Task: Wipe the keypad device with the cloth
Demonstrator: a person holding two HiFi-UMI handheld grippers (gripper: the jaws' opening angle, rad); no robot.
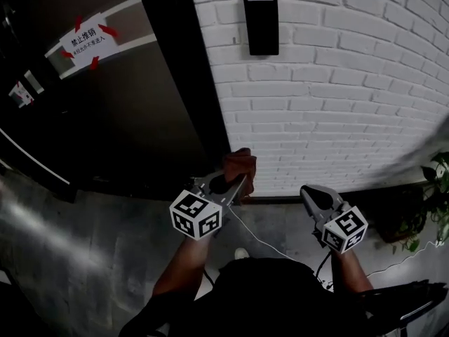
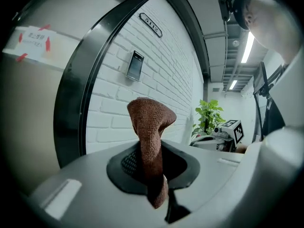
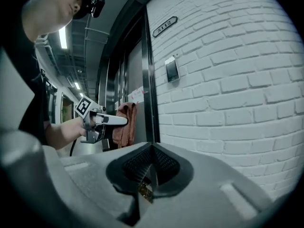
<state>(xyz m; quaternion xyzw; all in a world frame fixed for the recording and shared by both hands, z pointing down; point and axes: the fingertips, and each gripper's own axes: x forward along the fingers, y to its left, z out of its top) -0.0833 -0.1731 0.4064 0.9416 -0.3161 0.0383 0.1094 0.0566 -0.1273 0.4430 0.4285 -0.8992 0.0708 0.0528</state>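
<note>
1. left gripper (image 2: 153, 172): its jaws are clenched on a brown cloth (image 2: 149, 127). the cloth stands upright out of the jaws, and its top folds over to the right.
2. in the head view the left gripper (image 1: 237, 182) is held low, in front of the dark door frame. the cloth (image 1: 240, 166) sticks up from its tip, well below the keypad device and not touching it.
3. right gripper (image 3: 151, 167): its jaws are pressed together and grasp nothing.
4. in the head view the right gripper (image 1: 310, 192) is raised beside the left one, apart from it, and points toward the white brick wall (image 1: 337, 104).
5. each gripper has a cube with black and white square markers near the person's hand.
6. the right gripper view shows the left gripper (image 3: 108, 121) from the side, with the cloth (image 3: 125, 125) hanging from its jaws.
7. the keypad device (image 1: 262, 25) is a dark upright rectangle fixed high on the brick wall, just right of the door frame. it also shows in the left gripper view (image 2: 135, 65) and the right gripper view (image 3: 172, 69).
8. a small number plate (image 2: 150, 24) sits on the wall above the device.
9. left of the wall is a dark door (image 1: 119, 125) with a white sign (image 1: 88, 39) marked by red arrows.
10. a green potted plant (image 1: 436, 188) stands at the far right, near the foot of the wall.
</note>
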